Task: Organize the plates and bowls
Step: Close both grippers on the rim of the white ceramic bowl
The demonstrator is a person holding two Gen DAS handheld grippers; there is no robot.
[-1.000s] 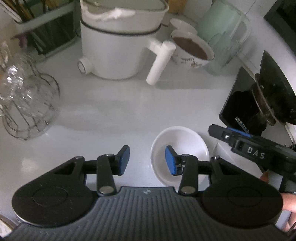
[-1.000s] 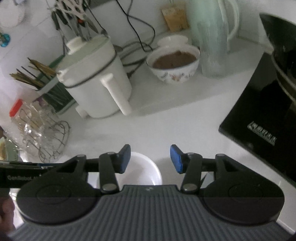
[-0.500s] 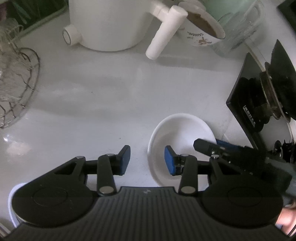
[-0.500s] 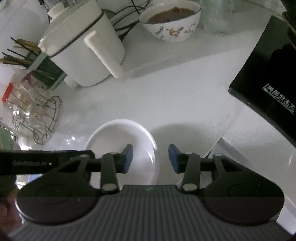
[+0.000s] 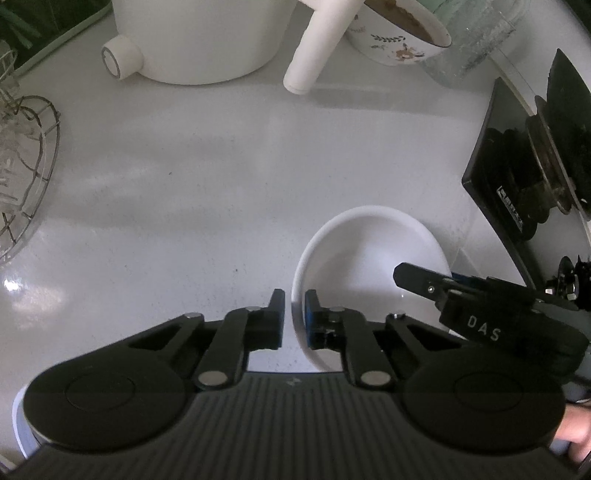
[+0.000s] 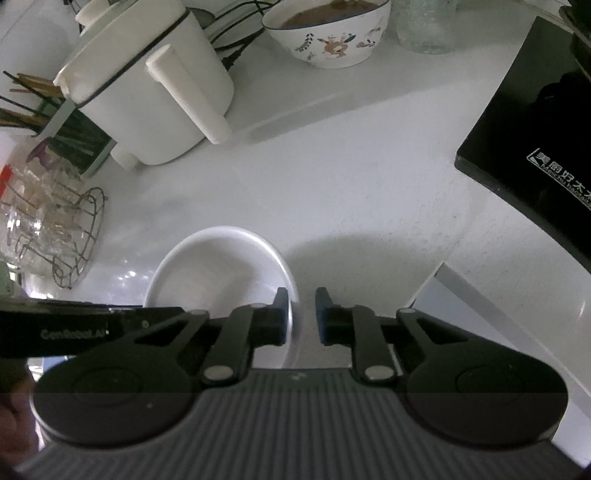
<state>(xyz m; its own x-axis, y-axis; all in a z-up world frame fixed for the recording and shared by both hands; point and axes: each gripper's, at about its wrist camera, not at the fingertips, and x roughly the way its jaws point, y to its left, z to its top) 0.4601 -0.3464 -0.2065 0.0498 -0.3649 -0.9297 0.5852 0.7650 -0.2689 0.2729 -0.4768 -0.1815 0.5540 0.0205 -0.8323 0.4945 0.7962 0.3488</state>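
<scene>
**Two tools pinch opposite rims of one white bowl**

The left tool (image 5: 294, 314) points steeply down at the tabletop, its jaws drawn in narrow with the near-left rim of the shallow, glossy white ceramic bowl (image 5: 369, 251) between them. One blue-padded finger sits inside the rim and the other outside, and the pads appear to press the wall. The right tool (image 6: 300, 314) mirrors this on the opposite side: its jaws are closing, with the bowl's right rim between them. A sliver of gap remains beside the outer finger, so the grip there looks nearly made rather than firm.

From the left tool the bowl spreads ahead and to the right; from the right tool it spreads ahead and to the left. The bowl therefore lies between the two tools, and each is equally near. It is round, so it has no long axis to favour. What matters is that the two grips sit across its width, which suits a level, two-handed lift.

The bowl rests upright on the pale grey tabletop (image 5: 184, 177), near its front edge. Further out stand a white electric pot with a stick handle (image 6: 147, 85) and a flower-patterned bowl holding something brown (image 6: 332, 33), both well apart from the white bowl. A black induction hob (image 6: 535, 140) lies to the right, and a wire rack of clear glasses (image 6: 48, 229) to the left.
</scene>
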